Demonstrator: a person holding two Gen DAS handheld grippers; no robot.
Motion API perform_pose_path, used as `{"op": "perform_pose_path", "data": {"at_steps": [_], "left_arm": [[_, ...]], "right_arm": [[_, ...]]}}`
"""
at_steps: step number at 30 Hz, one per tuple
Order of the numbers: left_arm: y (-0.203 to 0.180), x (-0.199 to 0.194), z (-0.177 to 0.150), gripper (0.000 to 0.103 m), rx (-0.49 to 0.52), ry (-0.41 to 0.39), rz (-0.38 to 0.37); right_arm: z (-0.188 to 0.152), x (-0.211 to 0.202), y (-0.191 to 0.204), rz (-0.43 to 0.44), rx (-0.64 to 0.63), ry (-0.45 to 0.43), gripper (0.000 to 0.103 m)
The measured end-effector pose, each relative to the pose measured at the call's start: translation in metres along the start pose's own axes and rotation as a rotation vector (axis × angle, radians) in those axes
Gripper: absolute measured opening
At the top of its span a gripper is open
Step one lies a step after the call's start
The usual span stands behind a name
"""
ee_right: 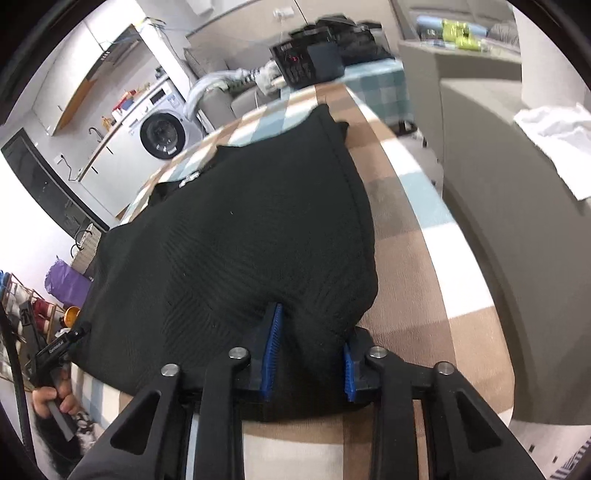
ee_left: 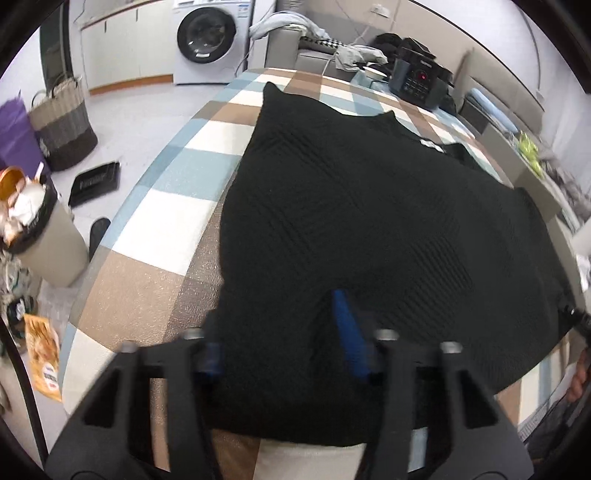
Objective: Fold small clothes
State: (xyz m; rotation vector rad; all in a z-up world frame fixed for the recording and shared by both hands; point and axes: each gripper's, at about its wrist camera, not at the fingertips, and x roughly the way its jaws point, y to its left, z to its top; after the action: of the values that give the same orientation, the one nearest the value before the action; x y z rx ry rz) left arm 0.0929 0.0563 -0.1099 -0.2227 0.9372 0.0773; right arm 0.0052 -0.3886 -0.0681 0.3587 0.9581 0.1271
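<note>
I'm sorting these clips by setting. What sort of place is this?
Most likely a lived-in home, an open laundry and living area: a front-loading washing machine beside cabinets, a grey sofa piled with clothes, and a woven laundry basket on the floor.

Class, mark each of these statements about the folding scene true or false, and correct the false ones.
1. The garment on the table is black. True.
2. The right gripper has the garment's near edge bunched between its fingers. True.
3. The garment is already folded into a small square. False: it lies spread over the table.
4. The tablecloth is plain white. False: it is checked in brown, blue and white.
5. A washing machine stands beyond the table. True.
6. The left gripper is well away from the garment. False: its fingers are at the garment's near edge.
</note>
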Motion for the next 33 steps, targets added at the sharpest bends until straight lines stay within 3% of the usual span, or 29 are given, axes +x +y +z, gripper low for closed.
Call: {"op": "perform_pose_path", "data": {"at_steps": [1, 3, 13, 17, 19, 22, 23, 25, 27, 33], "left_arm": [[0.000, -0.001, 0.000, 0.021, 0.009, -0.002, -0.011], [0.000, -0.004, -0.001, 0.016, 0.023, 0.001, -0.013], [0.013, -0.027, -0.025, 0.016, 0.012, 0.022, -0.029], [0.028, -0.037, -0.029, 0.019, -0.040, 0.027, -0.079], [0.036, -0.039, -0.023, 0.039, -0.072, 0.027, -0.108], [0.044, -0.049, -0.013, 0.052, -0.105, -0.016, -0.129], [0.045, -0.051, -0.004, 0.056, -0.109, -0.034, -0.136], [0.047, -0.053, 0.010, 0.075, -0.113, -0.057, -0.125], [0.047, -0.050, 0.032, 0.077, -0.112, -0.081, -0.095], [0.039, -0.018, 0.098, 0.077, -0.079, -0.089, -0.061]], "right_arm": [[-0.003, 0.000, 0.002, -0.006, -0.011, -0.003, 0.018], [-0.006, -0.001, 0.002, -0.011, -0.018, -0.004, 0.015], [-0.030, -0.020, 0.004, 0.002, -0.013, 0.063, 0.014], [-0.037, -0.029, 0.004, -0.008, -0.015, 0.085, 0.018], [-0.030, -0.031, 0.000, -0.009, 0.010, 0.084, 0.025], [-0.008, -0.034, -0.008, -0.024, 0.046, 0.034, 0.042], [-0.002, -0.035, -0.009, -0.030, 0.051, 0.019, 0.044], [0.015, -0.035, -0.010, -0.041, 0.054, -0.004, 0.046], [0.033, -0.032, -0.010, -0.043, 0.054, -0.019, 0.063], [0.087, -0.011, -0.009, -0.022, 0.026, -0.056, 0.066]]}}
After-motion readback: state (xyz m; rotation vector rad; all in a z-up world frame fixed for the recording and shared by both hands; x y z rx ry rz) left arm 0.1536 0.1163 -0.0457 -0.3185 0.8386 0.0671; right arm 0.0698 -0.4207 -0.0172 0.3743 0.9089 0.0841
